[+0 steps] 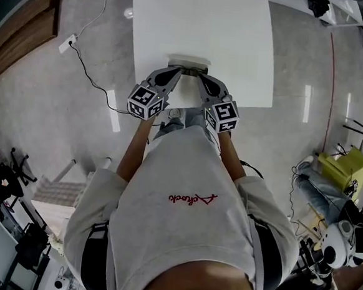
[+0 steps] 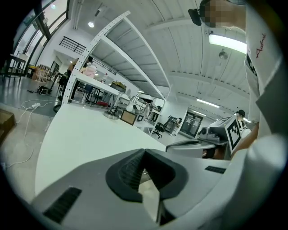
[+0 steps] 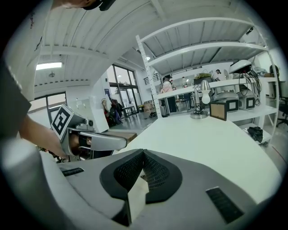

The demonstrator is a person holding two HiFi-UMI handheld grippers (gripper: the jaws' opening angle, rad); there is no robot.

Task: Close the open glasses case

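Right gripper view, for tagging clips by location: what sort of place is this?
Probably a lab or workshop, an open-plan one: tall metal shelving loaded with equipment, a big white table, and in the head view a cable trailing over a polished floor.

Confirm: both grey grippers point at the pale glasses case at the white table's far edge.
Wrong edge: left grey gripper and right grey gripper point at the pale glasses case at the near edge of the white table, per the head view.
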